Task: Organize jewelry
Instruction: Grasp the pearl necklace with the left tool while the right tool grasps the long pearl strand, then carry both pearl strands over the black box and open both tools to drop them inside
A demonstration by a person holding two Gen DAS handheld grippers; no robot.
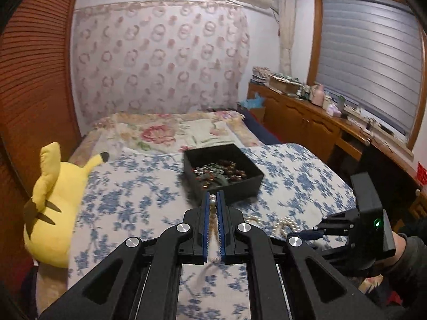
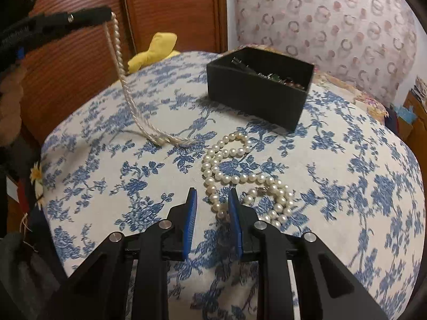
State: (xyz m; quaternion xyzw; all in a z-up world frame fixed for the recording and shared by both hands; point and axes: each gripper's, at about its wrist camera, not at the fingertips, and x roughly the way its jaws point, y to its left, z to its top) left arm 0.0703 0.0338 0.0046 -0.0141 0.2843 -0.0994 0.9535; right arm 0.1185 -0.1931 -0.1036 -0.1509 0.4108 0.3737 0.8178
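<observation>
My left gripper [image 1: 213, 200] is shut on a thin pearl strand [image 1: 212, 213]. In the right wrist view that strand [image 2: 125, 80] hangs from the left gripper [image 2: 106, 14] with its lower end trailing on the bed. A black jewelry box [image 1: 226, 173] with several pieces inside sits on the blue floral cover; it also shows in the right wrist view [image 2: 256, 98]. A second, larger pearl necklace [image 2: 234, 178] lies coiled on the cover just ahead of my right gripper [image 2: 212, 194], which is open, its right finger [image 2: 234, 213] beside the pearls.
A yellow plush toy [image 1: 53, 200] lies at the bed's left edge by a wooden louvred door [image 1: 32, 80]. A wooden cabinet [image 1: 307, 117] with clutter runs under the window on the right. A floral pillow [image 1: 170, 130] lies beyond the box.
</observation>
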